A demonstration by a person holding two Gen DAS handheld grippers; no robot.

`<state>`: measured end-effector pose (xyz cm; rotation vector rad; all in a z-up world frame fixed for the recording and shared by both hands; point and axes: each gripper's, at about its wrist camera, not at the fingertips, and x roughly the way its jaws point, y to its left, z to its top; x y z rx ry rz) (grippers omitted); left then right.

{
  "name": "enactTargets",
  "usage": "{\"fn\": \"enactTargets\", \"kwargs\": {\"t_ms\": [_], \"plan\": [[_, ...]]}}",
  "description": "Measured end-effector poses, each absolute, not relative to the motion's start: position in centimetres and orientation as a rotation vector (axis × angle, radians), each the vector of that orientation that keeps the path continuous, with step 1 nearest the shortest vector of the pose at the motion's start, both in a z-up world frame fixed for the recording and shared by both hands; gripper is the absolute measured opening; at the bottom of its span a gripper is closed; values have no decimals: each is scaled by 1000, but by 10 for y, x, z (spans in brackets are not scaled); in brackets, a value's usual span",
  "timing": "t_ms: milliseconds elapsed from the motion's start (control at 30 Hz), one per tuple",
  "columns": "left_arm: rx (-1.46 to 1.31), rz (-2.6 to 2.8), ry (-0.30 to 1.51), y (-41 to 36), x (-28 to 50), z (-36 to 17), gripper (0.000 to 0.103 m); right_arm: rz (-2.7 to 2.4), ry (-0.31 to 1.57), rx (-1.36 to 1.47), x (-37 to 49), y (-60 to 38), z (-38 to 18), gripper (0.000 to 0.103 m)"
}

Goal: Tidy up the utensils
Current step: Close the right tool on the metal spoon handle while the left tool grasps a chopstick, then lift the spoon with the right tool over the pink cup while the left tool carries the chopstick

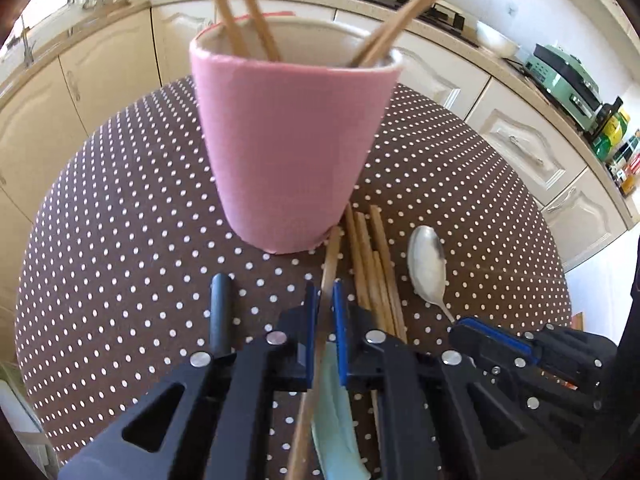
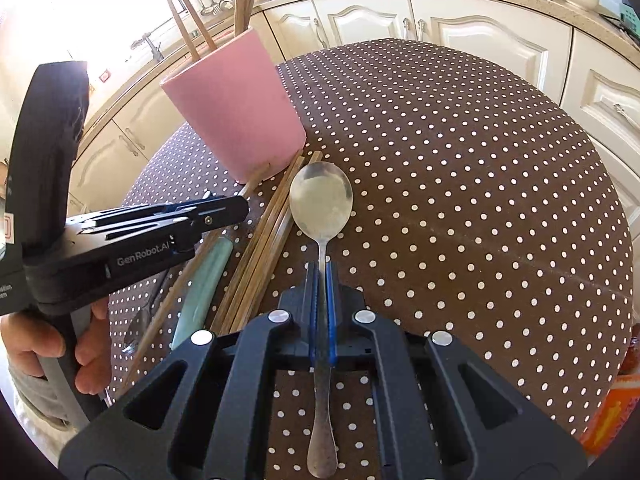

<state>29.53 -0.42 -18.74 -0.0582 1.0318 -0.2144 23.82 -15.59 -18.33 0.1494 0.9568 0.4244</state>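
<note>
On the near half of the polka-dot table, two pick-ups are being made at once.

Item, left gripper: its blue pads are closing tight on a single chopstick, which is running up between the fingers with its far tip just at the foot of the pink cup. A pale green handle (of what utensil cannot be told) is lying on the cloth beneath the jaws, seemingly not in the grip.

Item, right gripper: its jaws are pinching shut on the handle of the metal spoon, the bowl lying face up just beyond the fingertips, the handle end trailing back under the gripper body.

Item, loose chopsticks: a bundle is lying between the two grippers, left of the spoon and right of the held chopstick, far ends near the cup's base.

Item, cup: standing upright at the far left of the work area, already holding several chopsticks leaning against its rim.

Step in hand, judged: grasping, with lifting not yet begun; both utensils appear to be resting on the cloth.

Next move, judged: each piece is needing to be raised, tipped upright and carried over the cup's rim, clearing the sticks already leaning there, then released. The thin chopstick could be pivoting in the pads on the way up.
</note>
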Motion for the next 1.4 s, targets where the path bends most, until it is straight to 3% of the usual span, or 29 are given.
{"fn": "enactTargets", "kwargs": {"t_ms": [500, 733, 1133, 1267, 1400], "plan": [[-117, -255, 688, -13, 251, -119, 6, 450, 853, 131, 224, -158, -161, 4], [-138, -212, 718, 13, 251, -126, 6, 378, 1011, 7, 244, -139, -180, 5], [-217, -186, 764, 37, 254, -152, 6, 255, 1039, -150, 249, -120, -175, 6], [-230, -194, 767, 39, 255, -153, 6, 226, 1032, -185, 247, -116, -176, 20], [-235, -195, 776, 40, 257, -156, 6, 259, 1052, -166, 249, -119, -179, 21]]}}
